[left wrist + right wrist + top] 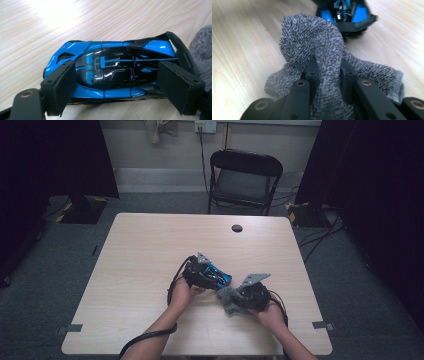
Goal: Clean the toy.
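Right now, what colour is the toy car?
Bright blue with a glossy black top toy car, best seen in the left gripper view.

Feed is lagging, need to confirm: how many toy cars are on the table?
1. The blue and black toy car sits near the table's middle, between the left claw's jaws, beside the grey cloth.

dim room | tabletop (pixel 57 15) glare | right gripper view perhaps motion-blurred

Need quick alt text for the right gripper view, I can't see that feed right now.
The right hand-held gripper pinches a bunched grey terry cloth over a light wooden table. Just beyond the cloth sits the rear end of a blue and black toy car.
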`<move>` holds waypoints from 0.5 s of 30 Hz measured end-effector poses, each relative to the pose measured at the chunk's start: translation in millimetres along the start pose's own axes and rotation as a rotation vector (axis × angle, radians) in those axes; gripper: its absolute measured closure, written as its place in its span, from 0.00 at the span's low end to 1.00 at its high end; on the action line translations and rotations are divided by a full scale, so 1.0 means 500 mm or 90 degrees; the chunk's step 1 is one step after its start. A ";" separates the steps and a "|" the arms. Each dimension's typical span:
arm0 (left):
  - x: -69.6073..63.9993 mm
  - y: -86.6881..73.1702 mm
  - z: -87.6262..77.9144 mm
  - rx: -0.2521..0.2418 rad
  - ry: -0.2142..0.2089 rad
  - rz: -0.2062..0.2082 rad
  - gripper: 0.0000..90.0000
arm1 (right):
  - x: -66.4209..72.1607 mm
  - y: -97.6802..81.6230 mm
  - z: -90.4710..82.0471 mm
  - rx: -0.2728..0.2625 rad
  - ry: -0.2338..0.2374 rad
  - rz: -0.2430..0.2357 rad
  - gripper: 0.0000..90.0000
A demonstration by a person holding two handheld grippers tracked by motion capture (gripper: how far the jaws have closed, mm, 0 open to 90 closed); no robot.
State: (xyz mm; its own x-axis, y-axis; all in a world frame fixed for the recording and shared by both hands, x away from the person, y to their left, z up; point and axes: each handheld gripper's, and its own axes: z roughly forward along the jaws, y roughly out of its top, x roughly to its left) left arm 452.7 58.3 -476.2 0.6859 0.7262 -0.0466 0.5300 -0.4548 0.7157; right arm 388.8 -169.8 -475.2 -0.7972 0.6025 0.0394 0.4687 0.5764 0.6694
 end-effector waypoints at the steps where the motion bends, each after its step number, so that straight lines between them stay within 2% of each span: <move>1: -0.001 0.000 0.000 0.000 0.000 -0.002 0.19 | 0.002 0.000 0.007 0.003 0.000 -0.002 0.82; 7: 0.000 0.001 0.000 0.003 0.001 0.000 0.19 | -0.003 0.012 0.024 0.006 -0.016 0.011 0.82; 15: 0.000 -0.001 0.000 -0.002 -0.001 -0.003 0.19 | -0.019 0.011 0.022 0.007 -0.025 0.023 0.82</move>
State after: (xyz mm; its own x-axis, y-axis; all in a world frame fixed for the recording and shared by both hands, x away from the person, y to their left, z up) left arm 452.4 58.4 -476.4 0.6837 0.7280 -0.0511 0.5322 -0.4495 0.7174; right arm 402.9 -166.3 -480.1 -0.7643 0.6439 0.0348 0.5014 0.5595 0.6599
